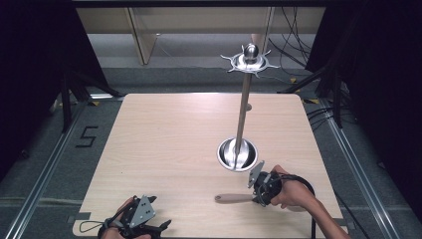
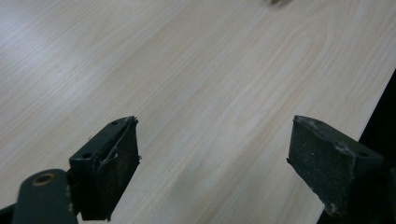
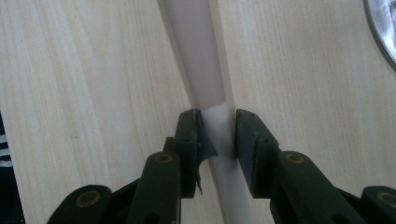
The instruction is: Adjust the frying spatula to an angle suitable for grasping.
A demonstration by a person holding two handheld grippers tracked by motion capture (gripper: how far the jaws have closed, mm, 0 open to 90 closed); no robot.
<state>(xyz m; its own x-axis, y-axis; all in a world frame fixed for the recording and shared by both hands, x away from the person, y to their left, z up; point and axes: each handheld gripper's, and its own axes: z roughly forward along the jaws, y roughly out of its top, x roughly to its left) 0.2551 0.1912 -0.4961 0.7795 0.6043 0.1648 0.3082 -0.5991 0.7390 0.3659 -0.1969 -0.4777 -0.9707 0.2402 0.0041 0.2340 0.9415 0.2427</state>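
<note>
On the light wooden table (image 1: 164,144) a tall metal stand (image 1: 243,112) rises from a round shiny base (image 1: 237,154) set right of centre, with a spiked, star-like metal top (image 1: 250,60) at its upper end. Just near of that base, the right gripper (image 1: 259,191) is held at the table's near right by a hand (image 1: 293,194), and its jaws are clamped on a pale, tan-handled utensil (image 1: 234,198) that lies flat on the table, its handle reaching left from the gripper. In the right gripper view the two black jaws press both sides of the whitish utensil (image 3: 219,130), and the rim of the base (image 3: 380,28) shows at the upper right. The left gripper (image 1: 161,226) sits at the near left edge of the table, well apart from the stand; in the left gripper view its jaws stand wide apart over bare wood (image 2: 196,93), gripping nothing.
</note>
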